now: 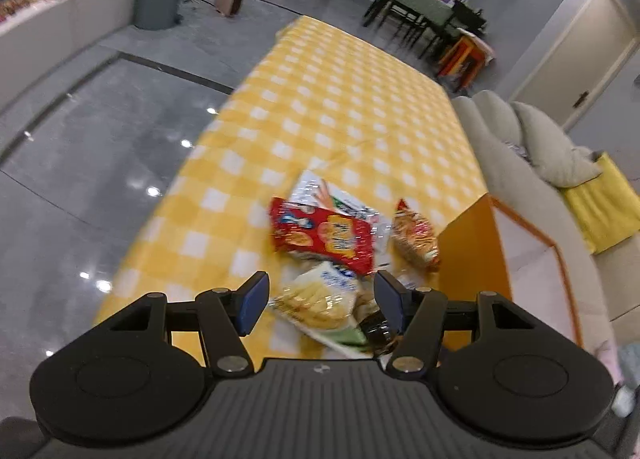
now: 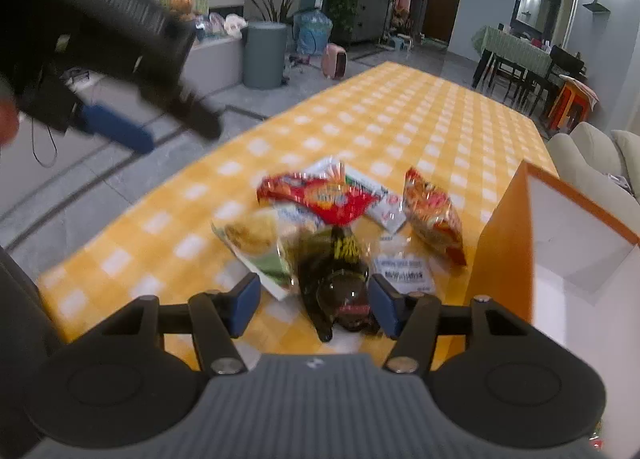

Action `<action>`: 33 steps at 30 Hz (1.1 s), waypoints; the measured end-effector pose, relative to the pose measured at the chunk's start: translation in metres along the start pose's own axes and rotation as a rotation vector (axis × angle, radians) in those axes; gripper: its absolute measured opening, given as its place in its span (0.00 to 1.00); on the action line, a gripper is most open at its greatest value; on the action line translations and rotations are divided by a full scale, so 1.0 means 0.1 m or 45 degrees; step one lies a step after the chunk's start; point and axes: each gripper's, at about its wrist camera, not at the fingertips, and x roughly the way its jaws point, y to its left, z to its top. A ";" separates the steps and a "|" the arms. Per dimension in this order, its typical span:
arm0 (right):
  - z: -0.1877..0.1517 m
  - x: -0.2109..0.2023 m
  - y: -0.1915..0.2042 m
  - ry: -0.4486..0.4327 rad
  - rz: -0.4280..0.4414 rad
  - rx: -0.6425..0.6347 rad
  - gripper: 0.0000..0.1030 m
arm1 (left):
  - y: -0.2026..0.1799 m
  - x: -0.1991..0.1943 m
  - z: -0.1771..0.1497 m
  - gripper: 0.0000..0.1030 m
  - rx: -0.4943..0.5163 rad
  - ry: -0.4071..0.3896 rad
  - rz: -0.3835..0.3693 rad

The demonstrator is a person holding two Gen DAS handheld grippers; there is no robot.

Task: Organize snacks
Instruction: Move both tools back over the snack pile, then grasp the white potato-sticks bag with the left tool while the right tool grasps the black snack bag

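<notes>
Several snack packets lie in a loose pile on the yellow checked tablecloth. A red packet lies on a white one; an orange packet lies to the right, a pale yellow-green chip bag and a black packet nearest. My left gripper is open and empty, above the chip bag. My right gripper is open and empty, jaws either side of the black packet. The red packet, orange packet, chip bag and a clear labelled packet also show there.
An orange box with a white inside stands open at the table's right edge, also in the right wrist view. A beige sofa is beyond it. The left gripper's body hangs blurred at the upper left. Grey floor lies to the left.
</notes>
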 end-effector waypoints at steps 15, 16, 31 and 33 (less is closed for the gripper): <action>-0.14 0.18 0.06 0.022 -0.020 -0.083 0.55 | -0.34 0.99 0.22 0.68 0.365 0.256 0.123; -0.15 0.18 0.04 0.024 -0.024 -0.067 0.55 | -0.33 1.03 0.20 0.68 0.370 0.259 0.124; -0.32 0.52 -0.02 0.128 -0.102 0.041 0.55 | -0.25 1.45 0.08 0.81 0.230 0.379 0.132; -0.32 0.52 -0.02 0.128 -0.103 0.028 0.55 | -0.18 1.48 0.09 0.80 0.170 0.401 0.121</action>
